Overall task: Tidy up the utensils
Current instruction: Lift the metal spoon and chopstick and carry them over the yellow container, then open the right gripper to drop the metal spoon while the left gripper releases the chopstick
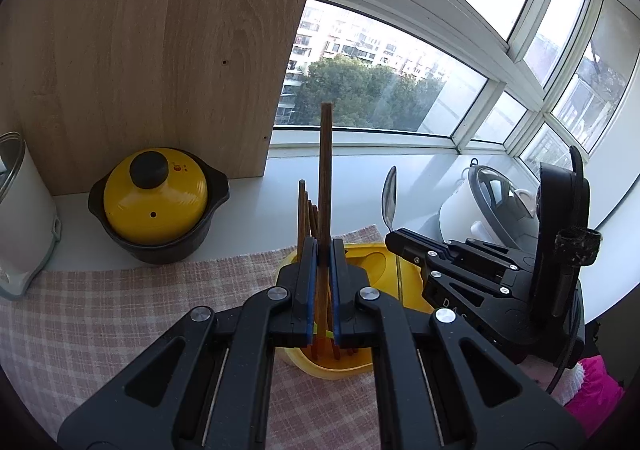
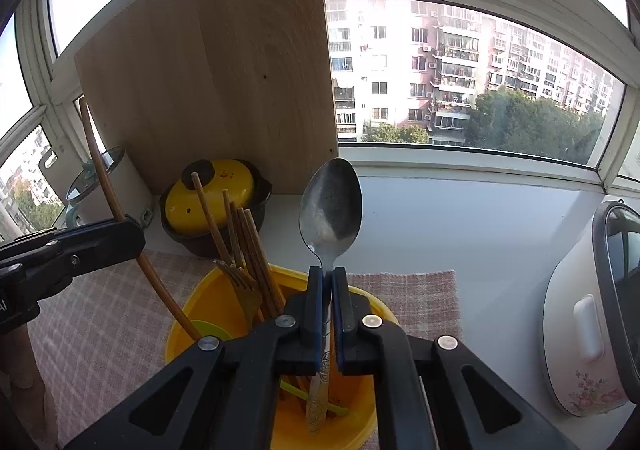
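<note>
Above the yellow holder (image 2: 192, 314), a stiff, light chopstick (image 1: 325, 170) was clamped mid-shaft by the left gripper (image 1: 323, 282) and a slick metal spoon (image 2: 331, 206) at its neck by the right gripper (image 2: 327, 306).

Chopsticks (image 2: 248, 246) upright in holder (image 2: 192, 310) on cloth (image 2: 100, 310), pot (image 2: 216, 194) behind.

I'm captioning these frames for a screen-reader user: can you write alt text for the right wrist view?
The right hand-held gripper clamps a metal spoon upright by its handle over a yellow holder of wooden chopsticks on a checked cloth. At left, the left hand-held gripper holds one chopstick.
</note>
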Tool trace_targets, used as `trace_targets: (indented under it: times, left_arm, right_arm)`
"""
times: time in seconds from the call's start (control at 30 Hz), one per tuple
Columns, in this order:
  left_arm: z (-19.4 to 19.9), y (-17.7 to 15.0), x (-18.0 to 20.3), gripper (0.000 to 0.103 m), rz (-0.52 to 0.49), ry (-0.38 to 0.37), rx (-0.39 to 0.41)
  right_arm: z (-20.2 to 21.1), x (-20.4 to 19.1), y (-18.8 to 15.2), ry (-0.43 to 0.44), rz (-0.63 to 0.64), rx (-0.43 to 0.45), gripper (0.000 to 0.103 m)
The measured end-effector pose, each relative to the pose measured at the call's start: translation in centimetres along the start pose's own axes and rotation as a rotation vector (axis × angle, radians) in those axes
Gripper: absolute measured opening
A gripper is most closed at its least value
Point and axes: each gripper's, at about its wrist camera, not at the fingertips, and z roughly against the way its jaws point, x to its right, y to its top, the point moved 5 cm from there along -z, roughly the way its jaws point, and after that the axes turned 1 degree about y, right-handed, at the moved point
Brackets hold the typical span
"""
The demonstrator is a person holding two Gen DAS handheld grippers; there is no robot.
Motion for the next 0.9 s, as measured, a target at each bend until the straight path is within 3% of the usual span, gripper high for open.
trace_targets:
  times: [0.5, 0.53, 0.6, 0.63, 0.9]
  left_arm:
    - [0.5, -0.5, 0.3, 0.004, -0.005, -0.009, -0.014]
    - [0.5, -0.5, 0.3, 0.004, -0.008, -0.010, -0.015]
    - [0.7, -0.6, 0.4, 0.004, -0.010, -0.008, -0.014]
    - [0.8, -0.6, 0.4, 0.004, -0.011, -0.007, -0.014]
    - [2.3, -1.1, 0.2, 0.004, -0.015, 0.004, -0.006]
  right_arm:
    - [0.7, -0.1, -0.5, -0.032, -0.013, 0.018, 0.003]
    - [0.8, -0.1, -0.5, -0.036, -0.016, 0.021, 0.004]
    - [1.0, 0.0, -0.5, -0.033, -0.021, 0.027, 0.021]
    - [1.2, 0.1, -0.5, -0.040, -0.020, 0.033, 0.023]
    - [2.6, 0.0, -0.7, -0.059, -0.030, 0.058, 0.028]
